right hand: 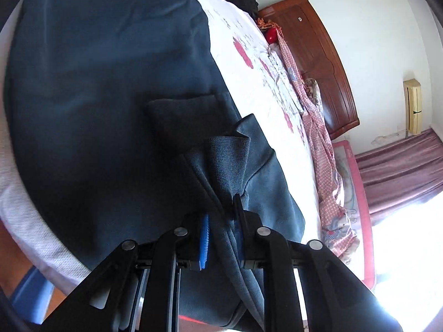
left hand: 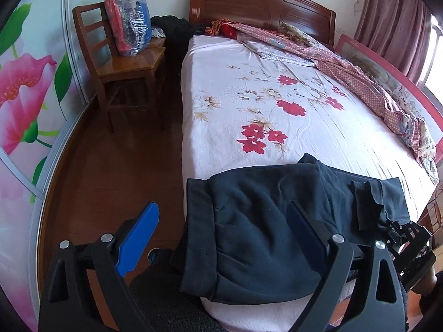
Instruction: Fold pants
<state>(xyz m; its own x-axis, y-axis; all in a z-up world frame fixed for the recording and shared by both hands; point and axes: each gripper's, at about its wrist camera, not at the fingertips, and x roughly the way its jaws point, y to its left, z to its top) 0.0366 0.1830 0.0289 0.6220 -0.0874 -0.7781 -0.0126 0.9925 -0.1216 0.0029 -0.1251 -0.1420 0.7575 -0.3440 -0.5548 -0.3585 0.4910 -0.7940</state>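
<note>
Far left: sliding wardrobe door with big pink flower print [left hand: 25, 88]. Just right of it, a brown wooden chair [left hand: 124, 63] carrying a clear plastic bag of red and blue clothes [left hand: 128, 19]. Dark wood floor [left hand: 110, 166] runs between the chair and the bed.

My left gripper [left hand: 221, 238] is spread wide, holding nothing. Its blue-padded left finger [left hand: 137, 239] hangs over the floor beside the bed edge; the right finger sits over the cloth.

The dark navy fleece pants [left hand: 263, 221] lie on the near end of the white floral bedsheet [left hand: 249, 105], already doubled over, the broad ribbed waistband draped over the mattress's left edge. Cuffs lie toward the right.

My right gripper [right hand: 221, 221] is closed on a bunched fold of the pants [right hand: 110, 83] near a ribbed cuff; the cloth runs between the fingers and hides most of the pads.

Farther right: a crumpled pink dotted quilt [left hand: 368, 83] along the far side of the bed, a reddish wooden headboard [left hand: 263, 2] behind, a pink bed rail [left hand: 387, 72], then mauve curtains [left hand: 393, 13] at a bright window.
</note>
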